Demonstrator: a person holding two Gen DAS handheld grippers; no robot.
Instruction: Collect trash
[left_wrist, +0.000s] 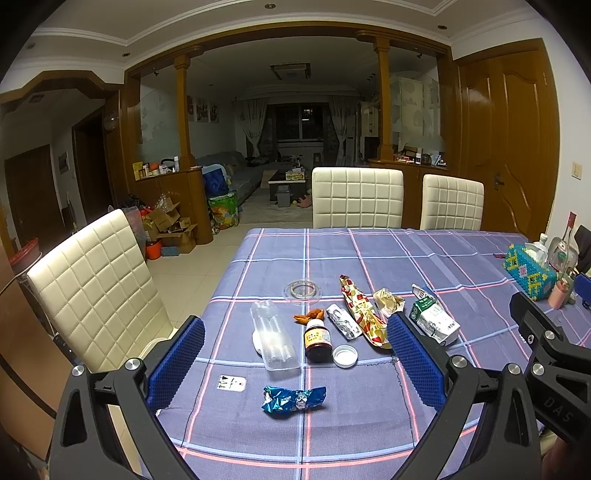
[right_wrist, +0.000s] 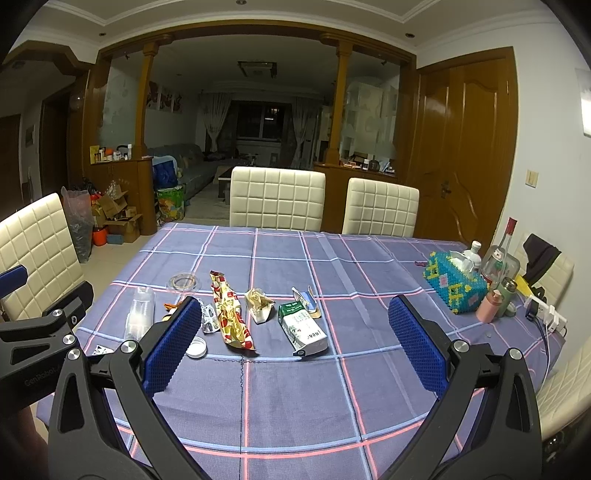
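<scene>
Trash lies on the plaid-clothed table (left_wrist: 406, 254): a blue foil wrapper (left_wrist: 293, 400), a clear plastic bottle (left_wrist: 273, 339), a small brown jar (left_wrist: 317, 340) with its white lid (left_wrist: 345, 356) beside it, a silver packet (left_wrist: 343, 321), a red-gold wrapper (left_wrist: 364, 314), a crumpled paper (left_wrist: 386, 300) and a crushed green-white carton (left_wrist: 436, 320). My left gripper (left_wrist: 295, 360) is open above the near trash. My right gripper (right_wrist: 295, 345) is open, empty, with the carton (right_wrist: 301, 328) and red-gold wrapper (right_wrist: 231, 315) between its fingers' lines.
A glass ashtray (left_wrist: 302, 290) sits behind the trash. A beaded tissue box (right_wrist: 454, 282), bottles (right_wrist: 498, 254), a pink flask (right_wrist: 489, 306) and a power strip (right_wrist: 546, 317) crowd the right end. White chairs (left_wrist: 356, 197) stand around the table. A small card (left_wrist: 231, 383) lies near the front.
</scene>
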